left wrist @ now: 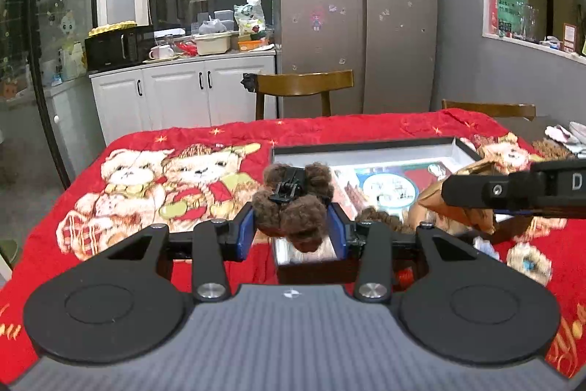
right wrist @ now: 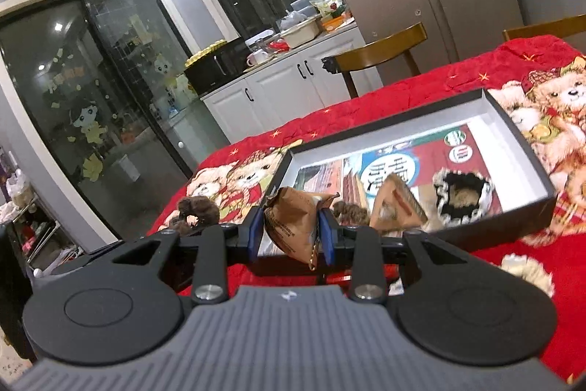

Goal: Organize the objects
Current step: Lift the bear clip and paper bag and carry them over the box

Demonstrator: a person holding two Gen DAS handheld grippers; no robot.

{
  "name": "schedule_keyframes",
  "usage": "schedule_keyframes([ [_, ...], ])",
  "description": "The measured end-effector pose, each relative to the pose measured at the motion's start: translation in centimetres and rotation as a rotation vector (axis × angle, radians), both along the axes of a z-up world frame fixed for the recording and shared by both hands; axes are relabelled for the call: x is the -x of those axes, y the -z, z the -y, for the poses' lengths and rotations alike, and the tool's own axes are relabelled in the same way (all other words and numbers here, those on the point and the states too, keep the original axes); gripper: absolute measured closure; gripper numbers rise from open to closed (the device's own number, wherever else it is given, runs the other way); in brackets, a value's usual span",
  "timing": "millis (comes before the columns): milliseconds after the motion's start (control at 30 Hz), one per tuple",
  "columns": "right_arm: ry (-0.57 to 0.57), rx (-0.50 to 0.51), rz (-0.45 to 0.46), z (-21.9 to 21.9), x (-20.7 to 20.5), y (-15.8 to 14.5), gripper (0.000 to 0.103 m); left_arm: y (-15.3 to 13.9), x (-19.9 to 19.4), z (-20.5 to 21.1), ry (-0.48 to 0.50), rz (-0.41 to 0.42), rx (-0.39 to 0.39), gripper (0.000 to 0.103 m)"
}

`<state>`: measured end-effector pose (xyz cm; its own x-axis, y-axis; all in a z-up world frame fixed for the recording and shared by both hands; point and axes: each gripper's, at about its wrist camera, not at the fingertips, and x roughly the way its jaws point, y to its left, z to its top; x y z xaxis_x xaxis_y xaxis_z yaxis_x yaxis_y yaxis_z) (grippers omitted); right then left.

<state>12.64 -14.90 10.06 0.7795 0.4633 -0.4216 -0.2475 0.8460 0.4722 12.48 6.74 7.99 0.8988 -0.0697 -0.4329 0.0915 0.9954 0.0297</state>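
My left gripper (left wrist: 292, 231) is shut on a brown fuzzy hair clip (left wrist: 293, 204) and holds it over the near-left corner of a shallow dark box (left wrist: 366, 146) with a printed sheet inside. My right gripper (right wrist: 291, 233) is shut on a brown paper packet (right wrist: 293, 218) above the box's near edge (right wrist: 494, 226). Inside the box lie a second tan packet (right wrist: 397, 204), a brown fuzzy scrunchie (right wrist: 349, 209) and a black-and-cream fuzzy ring (right wrist: 461, 195). The right gripper's body (left wrist: 512, 189) crosses the left wrist view. The left-held clip also shows in the right wrist view (right wrist: 197, 209).
A red bear-print cloth (left wrist: 146, 178) covers the table. Two wooden chairs (left wrist: 304, 87) stand at the far side. A cream fuzzy item (left wrist: 529, 262) lies on the cloth right of the box. Cabinets, a fridge and glass doors are behind.
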Motion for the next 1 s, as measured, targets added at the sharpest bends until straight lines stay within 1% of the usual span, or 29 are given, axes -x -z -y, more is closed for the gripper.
schedule_keyframes([
  [133, 0.026, 0.025, -0.012, 0.0, -1.3, -0.9, 0.067, -1.6, -1.8, 0.2, 0.014, -0.016, 0.016, 0.055],
  [233, 0.041, 0.033, -0.021, 0.1, -2.5, -1.3, 0.067, -2.6, -3.6, 0.0, 0.034, -0.041, 0.069, 0.055],
  [333, 0.054, 0.044, -0.029, 0.1, -4.0, -1.3, 0.067, -3.1, -5.3, 0.3, 0.017, -0.045, 0.077, 0.055],
  [467, 0.065, 0.069, -0.036, -0.3, -6.0, -1.0, 0.066, -2.9, -7.6, 0.9, 0.018, -0.058, 0.07, 0.055],
  [533, 0.072, 0.07, -0.045, -0.4, -7.3, -0.5, 0.066, -2.5, -8.8, 1.1, 0.022, -0.071, 0.079, 0.055],
  [600, 0.085, 0.073, -0.074, -0.6, -8.7, 0.4, 0.066, -1.9, -10.3, 1.2, 0.023, -0.087, 0.089, 0.055],
  [733, 0.089, 0.077, -0.108, -0.8, -11.0, 1.9, 0.066, -0.1, -13.1, 1.2, 0.015, -0.122, 0.111, 0.055],
  [900, 0.07, 0.125, -0.105, -1.6, -12.3, 3.2, 0.066, 2.0, -15.0, 1.5, 0.047, -0.163, 0.091, 0.055],
  [1000, 0.066, 0.123, -0.125, -1.8, -13.3, 3.9, 0.066, 2.8, -15.7, 1.4, 0.046, -0.167, 0.073, 0.055],
])
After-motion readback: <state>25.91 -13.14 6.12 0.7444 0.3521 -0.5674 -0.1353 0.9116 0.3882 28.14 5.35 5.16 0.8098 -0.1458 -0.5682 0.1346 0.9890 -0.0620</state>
